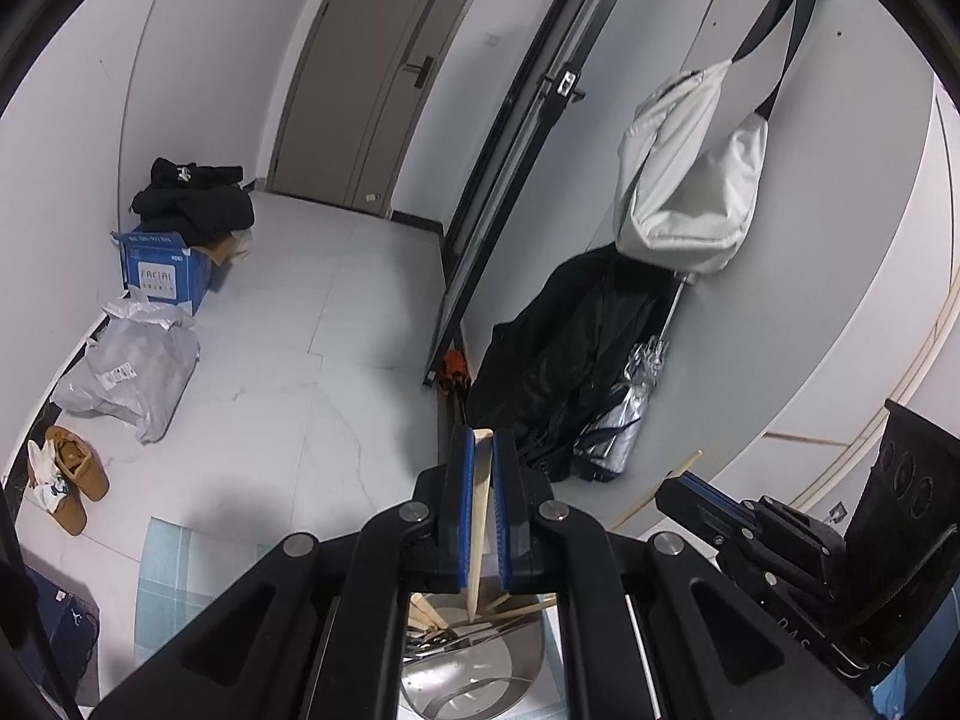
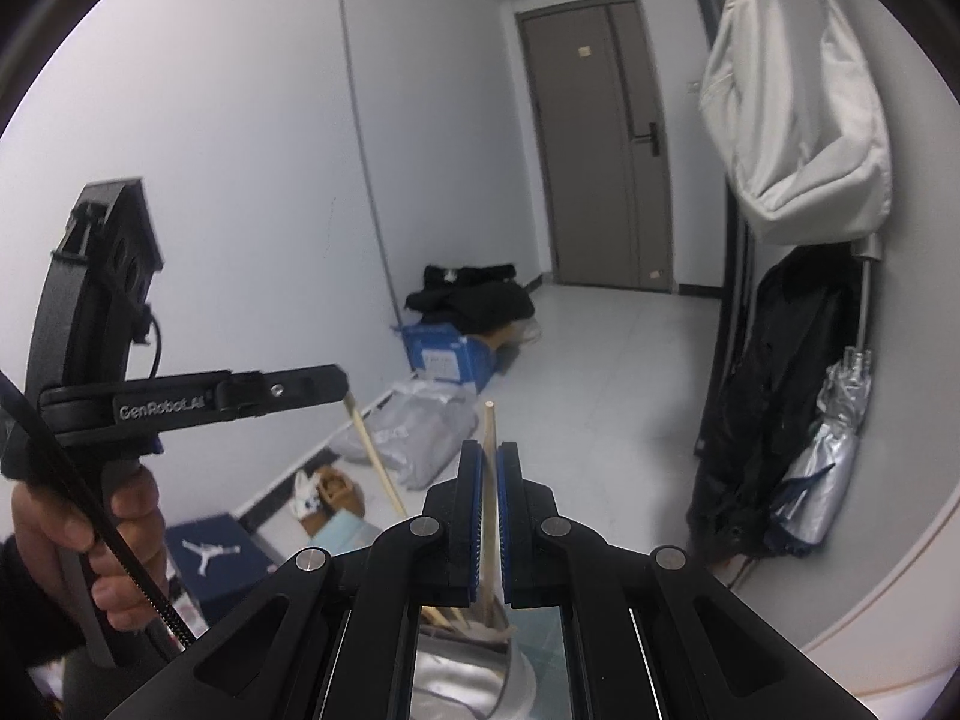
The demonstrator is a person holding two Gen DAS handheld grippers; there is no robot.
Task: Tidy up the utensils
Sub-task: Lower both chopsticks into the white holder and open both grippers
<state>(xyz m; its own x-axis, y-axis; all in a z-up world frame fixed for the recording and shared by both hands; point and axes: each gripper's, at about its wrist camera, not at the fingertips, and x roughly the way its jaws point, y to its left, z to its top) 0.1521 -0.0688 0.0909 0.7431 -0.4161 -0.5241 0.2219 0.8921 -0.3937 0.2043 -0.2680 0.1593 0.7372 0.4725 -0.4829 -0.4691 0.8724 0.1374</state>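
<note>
Clamped in each gripper, left gripper (image 1: pixel 483 480) and right gripper (image 2: pixel 489 498), one wooden chopstick (image 1: pixel 480 516) apiece, tips over steel holder (image 1: pixel 474 666) below; lower slowly, upright, release inside.

The lower end of the chopstick (image 1: pixel 478 531) in the left hand-held gripper (image 1: pixel 483 450) is hidden behind the gripper body. The metal container (image 1: pixel 474 669) below is cut off by the bottom picture edge; its contents are partly hidden. In the right wrist view, the second chopstick (image 2: pixel 490 480) disappears between the blue pads (image 2: pixel 477 516). The shoe box (image 2: pixel 207 558) on the floor is partly hidden.
</note>
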